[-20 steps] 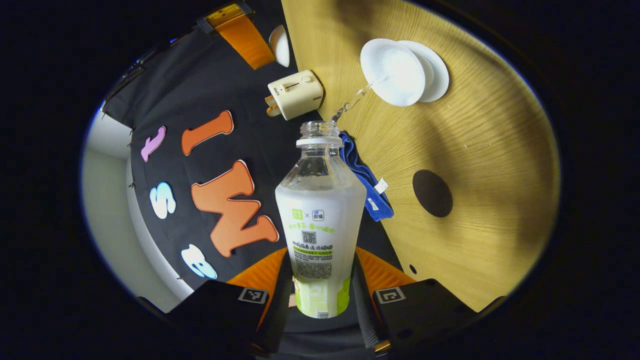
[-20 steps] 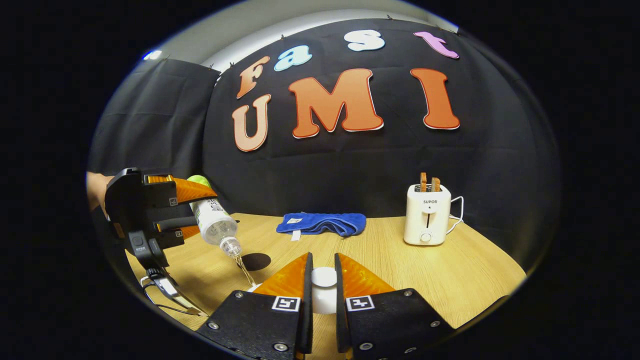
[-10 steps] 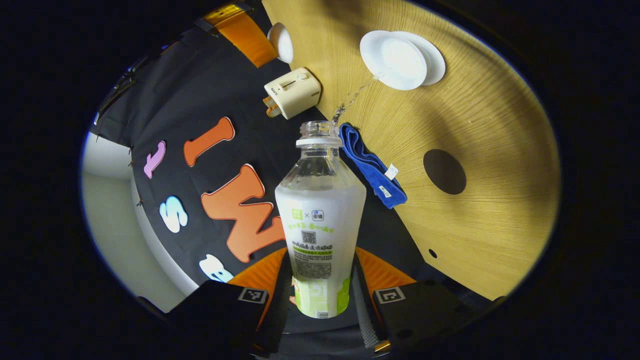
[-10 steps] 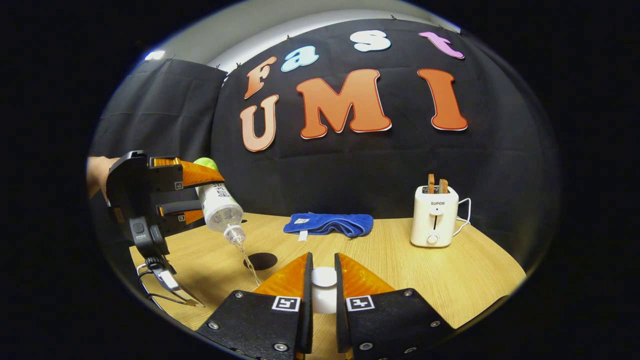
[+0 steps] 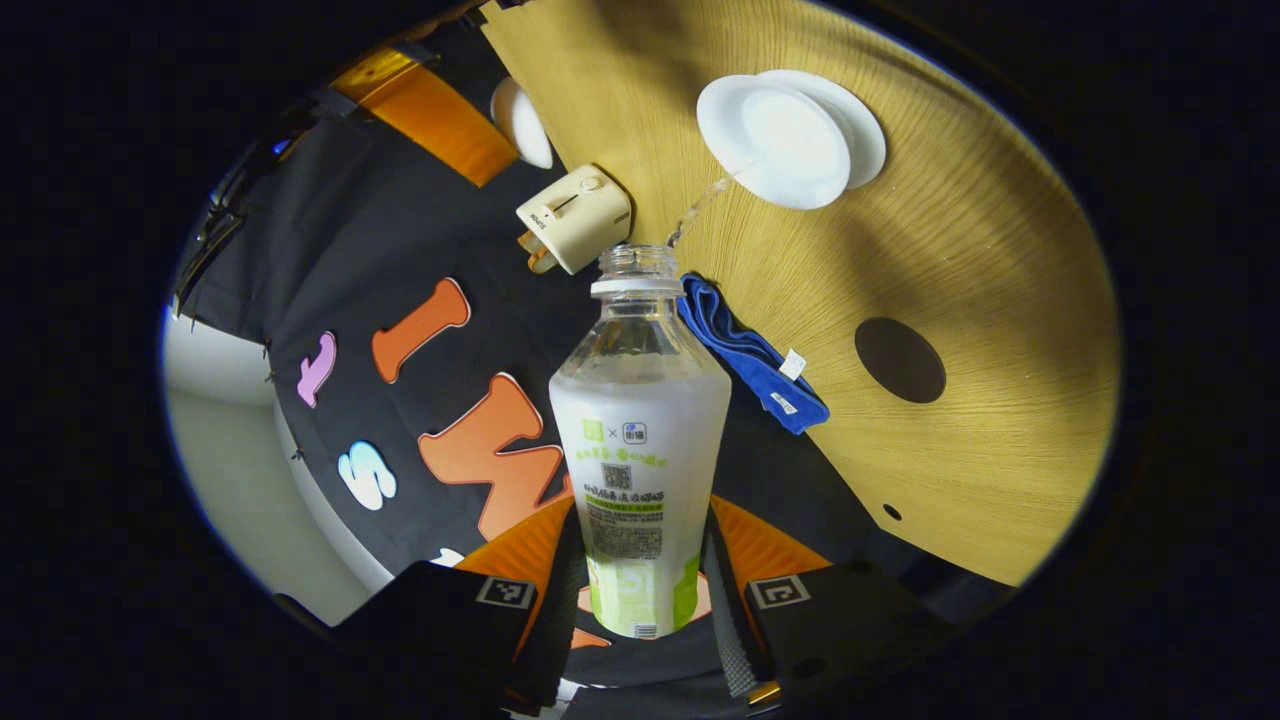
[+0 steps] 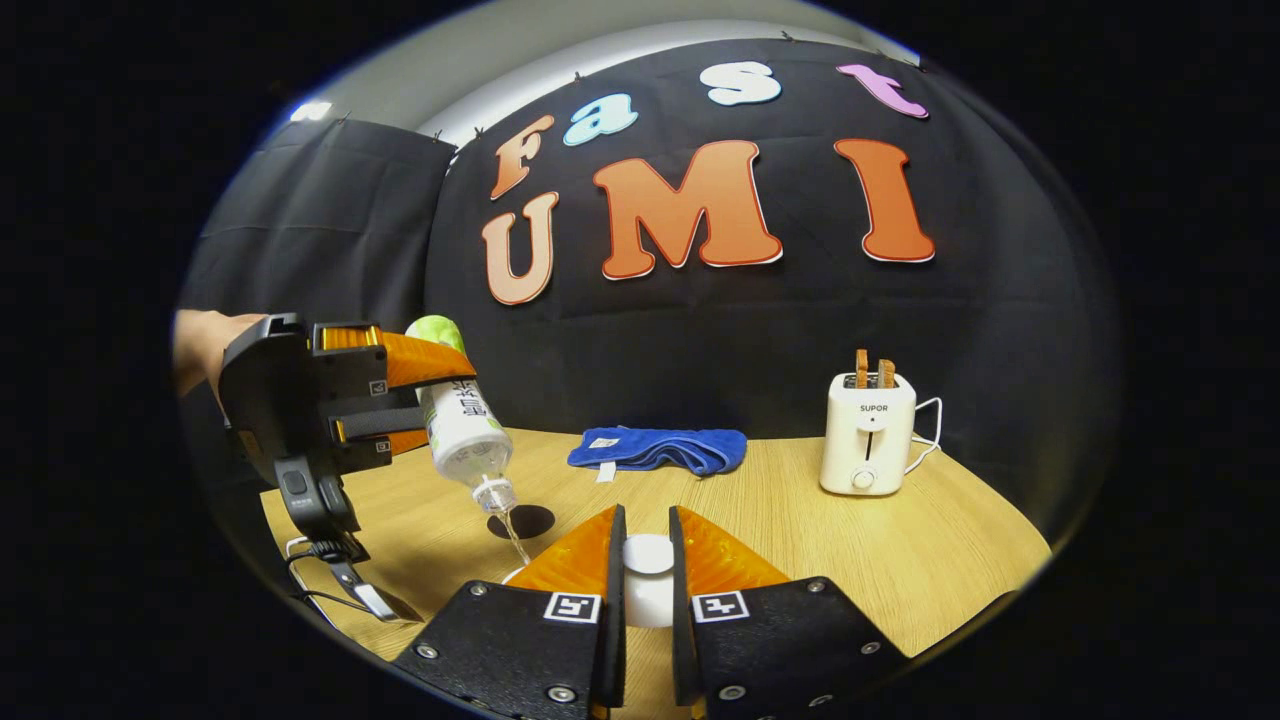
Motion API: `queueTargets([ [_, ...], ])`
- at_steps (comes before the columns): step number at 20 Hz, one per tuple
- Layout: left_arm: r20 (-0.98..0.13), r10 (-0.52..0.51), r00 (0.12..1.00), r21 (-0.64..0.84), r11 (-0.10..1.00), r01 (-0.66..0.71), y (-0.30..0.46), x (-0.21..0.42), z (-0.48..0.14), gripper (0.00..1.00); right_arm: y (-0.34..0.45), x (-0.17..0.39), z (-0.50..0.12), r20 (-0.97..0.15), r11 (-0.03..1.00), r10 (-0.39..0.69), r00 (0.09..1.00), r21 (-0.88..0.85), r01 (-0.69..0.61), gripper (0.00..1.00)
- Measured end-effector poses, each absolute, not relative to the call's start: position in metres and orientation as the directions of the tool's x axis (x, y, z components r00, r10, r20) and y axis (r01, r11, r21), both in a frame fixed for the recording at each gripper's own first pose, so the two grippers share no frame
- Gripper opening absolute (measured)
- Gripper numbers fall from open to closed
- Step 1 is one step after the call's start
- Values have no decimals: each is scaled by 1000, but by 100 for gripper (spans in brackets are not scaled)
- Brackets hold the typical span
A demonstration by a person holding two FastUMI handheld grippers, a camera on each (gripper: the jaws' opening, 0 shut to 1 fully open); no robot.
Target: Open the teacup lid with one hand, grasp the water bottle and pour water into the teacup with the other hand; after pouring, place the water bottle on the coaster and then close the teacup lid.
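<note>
A clear water bottle (image 5: 640, 440) with a white and green label sits between the fingers of my left gripper (image 5: 645, 520), which is shut on it. The bottle is tilted and uncapped, and a thin stream of water (image 5: 700, 205) runs from its mouth into the white teacup (image 5: 785, 140) on its saucer (image 5: 868, 130). My right gripper (image 6: 647, 515) is shut on the white teacup lid (image 6: 648, 555), held up beside the cup. In the right gripper view the left gripper (image 6: 440, 400) tips the bottle (image 6: 462, 430) down at the left. A dark round coaster (image 5: 900, 360) lies on the table.
A folded blue cloth (image 6: 655, 448) lies at the back of the wooden table (image 6: 900, 540). A cream toaster (image 6: 866, 430) with toast in it stands at the back right. A hand (image 6: 195, 345) holds the left gripper, and a cable (image 6: 340, 585) hangs below it.
The left gripper has moved right toward the cup with the bottle and tipped it steeper. Water keeps running. The right gripper holds the lid almost still.
</note>
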State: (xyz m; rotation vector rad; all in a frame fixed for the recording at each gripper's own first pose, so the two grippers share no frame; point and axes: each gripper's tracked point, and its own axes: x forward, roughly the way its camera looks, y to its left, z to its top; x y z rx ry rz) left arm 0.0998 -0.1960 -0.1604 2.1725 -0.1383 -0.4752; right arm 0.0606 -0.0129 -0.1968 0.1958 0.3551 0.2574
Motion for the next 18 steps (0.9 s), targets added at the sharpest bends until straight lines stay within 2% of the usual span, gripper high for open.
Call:
queueTargets([
  [2, -297, -275, 915, 786, -614, 71, -198, 99, -168, 62, -12, 60, -198, -318, 948, 285, 904, 234, -216, 19],
  [5, -304, -288, 908, 789, -610, 71, -204, 97, -177, 65, -10, 59, -200, -321, 945, 291, 901, 241, -220, 19],
  [8, -318, -300, 899, 820, -563, 102, -202, 94, -186, 63, -8, 59, -203, -325, 944, 295, 899, 243, -222, 19],
  [13, -290, -328, 899, 922, -347, 171, -196, 100, -181, 63, -7, 59, -211, -337, 941, 303, 891, 253, -224, 19],
  [14, -280, -335, 900, 940, -285, 186, -194, 102, -177, 60, -8, 60, -211, -338, 940, 302, 891, 260, -220, 19],
  [18, -175, -335, 926, 985, -57, 165, -185, 112, -150, 63, -5, 64, -215, -337, 936, 305, 891, 276, -216, 19],
])
